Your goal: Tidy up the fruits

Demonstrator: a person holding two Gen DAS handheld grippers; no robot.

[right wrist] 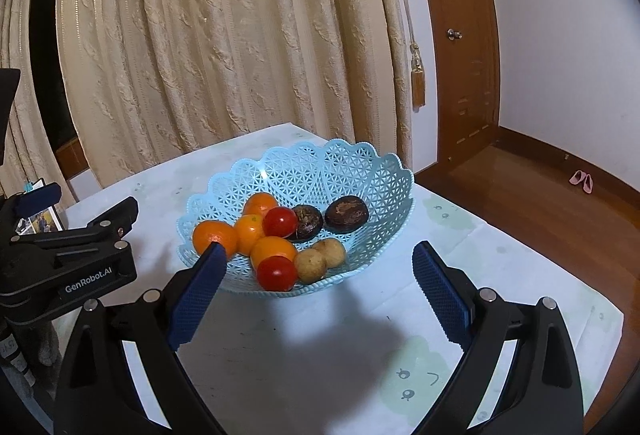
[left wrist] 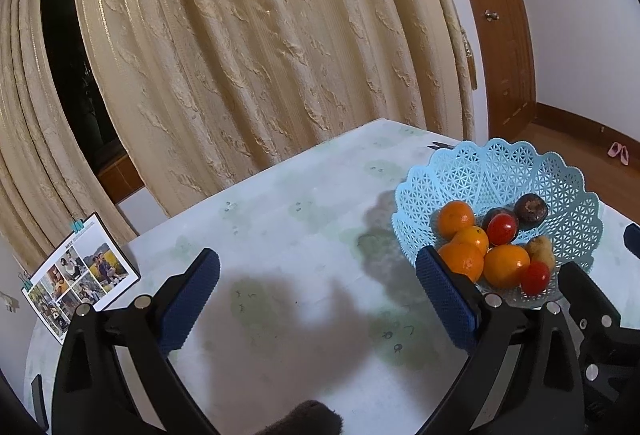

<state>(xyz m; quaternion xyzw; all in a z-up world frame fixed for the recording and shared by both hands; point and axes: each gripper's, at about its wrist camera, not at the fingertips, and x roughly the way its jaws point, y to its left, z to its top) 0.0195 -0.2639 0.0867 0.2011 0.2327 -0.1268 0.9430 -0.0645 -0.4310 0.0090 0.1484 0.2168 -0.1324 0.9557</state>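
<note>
A light blue lattice basket (right wrist: 360, 171) (left wrist: 480, 171) stands on the table and holds several oranges (right wrist: 214, 237) (left wrist: 506, 265), two red tomatoes (right wrist: 277, 273) (left wrist: 535, 277), two dark brown fruits (right wrist: 346, 214) (left wrist: 530, 208) and two small tan fruits (right wrist: 310, 265) (left wrist: 541, 251). My right gripper (right wrist: 320, 291) is open and empty, just in front of the basket. My left gripper (left wrist: 320, 295) is open and empty over bare table, left of the basket; it also shows at the left of the right wrist view (right wrist: 64, 267).
A photo card (left wrist: 80, 275) with clips stands at the table's left edge. The table (left wrist: 280, 235) has a pale printed cloth. A cream curtain (left wrist: 260, 55) hangs behind it, with a wooden door (right wrist: 460, 35) and floor to the right.
</note>
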